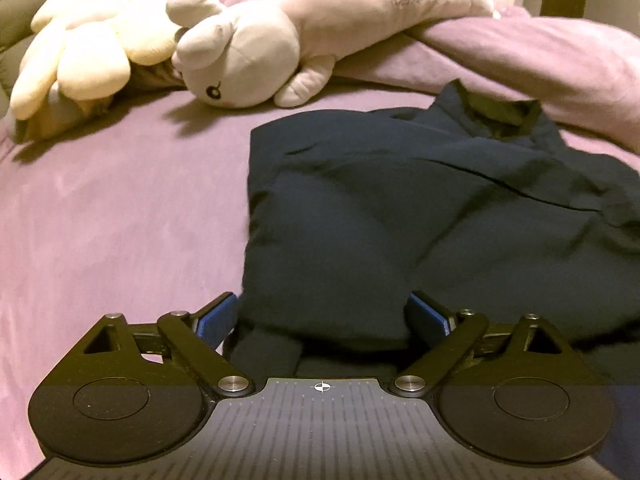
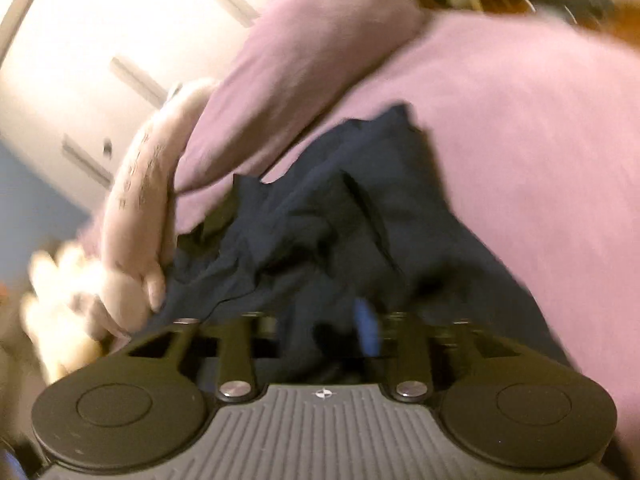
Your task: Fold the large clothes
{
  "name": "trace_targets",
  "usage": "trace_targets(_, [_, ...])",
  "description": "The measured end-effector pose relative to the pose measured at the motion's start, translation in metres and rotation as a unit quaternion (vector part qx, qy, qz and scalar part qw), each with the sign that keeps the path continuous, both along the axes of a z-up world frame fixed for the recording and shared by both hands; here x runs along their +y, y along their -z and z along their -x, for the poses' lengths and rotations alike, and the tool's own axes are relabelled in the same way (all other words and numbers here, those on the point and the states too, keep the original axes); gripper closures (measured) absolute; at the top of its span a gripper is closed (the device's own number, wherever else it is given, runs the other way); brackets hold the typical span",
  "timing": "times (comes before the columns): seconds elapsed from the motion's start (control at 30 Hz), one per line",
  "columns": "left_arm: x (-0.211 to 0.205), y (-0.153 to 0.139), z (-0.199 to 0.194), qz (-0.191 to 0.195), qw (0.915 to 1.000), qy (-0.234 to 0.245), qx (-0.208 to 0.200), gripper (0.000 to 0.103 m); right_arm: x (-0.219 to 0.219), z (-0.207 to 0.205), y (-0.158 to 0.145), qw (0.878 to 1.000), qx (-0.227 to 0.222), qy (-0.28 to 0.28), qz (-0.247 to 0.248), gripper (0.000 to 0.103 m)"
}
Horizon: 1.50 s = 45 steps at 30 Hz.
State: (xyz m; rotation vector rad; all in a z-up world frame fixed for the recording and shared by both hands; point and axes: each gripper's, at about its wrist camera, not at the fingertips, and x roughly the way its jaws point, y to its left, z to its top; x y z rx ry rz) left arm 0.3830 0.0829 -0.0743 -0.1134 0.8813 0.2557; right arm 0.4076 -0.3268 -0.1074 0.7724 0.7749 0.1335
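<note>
The left gripper (image 1: 322, 314) has its blue pads (image 1: 218, 316) spread wide, a fold of the dark jacket (image 1: 400, 208) bulging between them; whether the pads press it I cannot tell. The right gripper (image 2: 320, 332) view is blurred: one blue pad (image 2: 368, 326) shows over jacket cloth, the other is hidden, so its fingers' state is unclear. The jacket lies folded on the purple sheet (image 1: 120, 208). Beyond the jacket lie a pale plush (image 1: 248, 52), a cream plush (image 1: 88, 44) and a bunched duvet (image 1: 540, 60).
</note>
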Motion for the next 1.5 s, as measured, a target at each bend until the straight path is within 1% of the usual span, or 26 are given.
trace_targets(0.07, [-0.001,-0.001,0.012,0.006,1.0000,0.005,0.000,0.008,-0.012,0.010,0.011,0.999,0.021,0.021,-0.040,0.039])
trace_targets(0.17, [-0.009,0.002,0.016,0.004,0.9997,0.018,0.015,0.008,-0.020,0.005,0.026,0.993,0.043,0.037,-0.106,0.047])
trace_targets(0.23, [-0.015,0.005,0.014,-0.016,0.9994,0.022,0.022,0.009,-0.018,-0.004,0.029,0.991,0.047,0.039,-0.119,0.062])
trace_targets(0.27, [-0.016,0.006,0.012,-0.020,0.9993,0.022,0.023,0.009,-0.015,-0.009,0.029,0.991,0.050,0.039,-0.114,0.066])
trace_targets(0.3, [-0.017,0.006,0.010,-0.021,0.9993,0.021,0.022,0.009,-0.012,-0.014,0.029,0.993,0.052,0.040,-0.103,0.077])
trace_targets(0.33, [-0.016,0.007,0.007,-0.019,0.9994,0.017,0.021,0.010,-0.009,-0.018,0.029,0.994,0.053,0.035,-0.086,0.081])
trace_targets(0.43, [-0.015,0.010,-0.006,-0.021,0.9994,0.009,0.025,0.010,-0.001,-0.032,0.024,0.998,0.043,0.027,-0.033,0.083])
trace_targets(0.5, [-0.016,0.014,-0.015,-0.040,0.9986,0.004,0.033,0.009,0.002,-0.040,0.022,0.999,0.037,0.031,-0.006,0.083])
trace_targets(0.57, [-0.016,0.022,-0.022,-0.060,0.9970,0.003,0.050,0.007,0.003,-0.047,0.026,0.998,0.045,0.033,0.001,0.083])
trace_targets(0.6, [-0.013,0.024,-0.024,-0.058,0.9969,0.002,0.053,0.007,0.003,-0.047,0.028,0.998,0.046,0.032,0.004,0.084])
trace_targets(0.67, [-0.006,0.024,-0.019,-0.036,0.9982,-0.005,0.048,0.007,0.007,-0.044,0.027,0.999,0.036,0.017,0.027,0.082])
trace_targets(0.77, [0.006,0.019,-0.002,-0.005,0.9987,-0.006,0.051,0.008,0.013,-0.030,0.012,0.997,0.021,-0.015,0.072,0.072])
trace_targets(0.8, [0.009,0.017,0.006,-0.001,0.9987,0.001,0.051,0.009,0.014,-0.020,0.007,0.995,0.016,-0.021,0.092,0.072])
trace_targets(0.87, [0.015,0.011,0.025,-0.012,0.9985,0.010,0.052,0.009,0.016,0.005,-0.004,0.990,0.003,-0.040,0.132,0.072])
trace_targets(0.9, [0.020,0.007,0.038,-0.015,0.9986,0.012,0.050,0.010,0.015,0.023,-0.010,0.988,-0.009,-0.047,0.148,0.069])
trace_targets(0.97, [0.031,-0.003,0.067,-0.007,0.9991,0.011,0.040,0.010,0.011,0.060,-0.021,0.984,-0.034,-0.068,0.159,0.057])
trace_targets(1.0, [0.039,-0.010,0.086,0.008,0.9994,0.007,0.033,0.010,0.007,0.084,-0.026,0.983,-0.050,-0.075,0.158,0.042])
trace_targets(1.03, [0.046,-0.015,0.103,0.028,0.9992,0.008,0.026,0.010,0.004,0.104,-0.030,0.983,-0.061,-0.079,0.155,0.031])
trace_targets(1.1, [0.060,-0.025,0.141,0.066,0.9973,0.019,0.025,0.010,-0.004,0.145,-0.034,0.980,-0.069,-0.090,0.161,0.028])
trace_targets(1.17, [0.071,-0.036,0.179,0.068,0.9970,0.030,0.023,0.010,-0.013,0.185,-0.035,0.978,-0.057,-0.094,0.179,0.027])
trace_targets(1.23, [0.082,-0.047,0.217,0.037,0.9987,0.026,0.022,0.010,-0.024,0.224,-0.036,0.976,-0.042,-0.099,0.191,0.025])
trace_targets(1.3, [0.092,-0.054,0.253,-0.004,0.9995,0.014,0.027,0.010,-0.031,0.252,-0.034,0.973,-0.024,-0.105,0.206,0.025])
trace_targets(1.37, [0.100,-0.059,0.279,-0.032,0.9989,0.006,0.034,0.010,-0.041,0.274,-0.030,0.970,0.001,-0.091,0.227,0.025])
trace_targets(1.4, [0.104,-0.061,0.291,-0.028,0.9989,0.007,0.036,0.010,-0.049,0.283,-0.028,0.971,0.012,-0.084,0.223,0.025])
trace_targets(1.43, [0.107,-0.061,0.302,-0.008,0.9992,0.009,0.037,0.010,-0.058,0.290,-0.024,0.976,0.027,-0.073,0.206,0.025])
trace_targets(1.5, [0.111,-0.054,0.318,0.063,0.9970,0.016,0.042,0.010,-0.073,0.298,-0.018,0.983,0.046,-0.052,0.171,0.027])
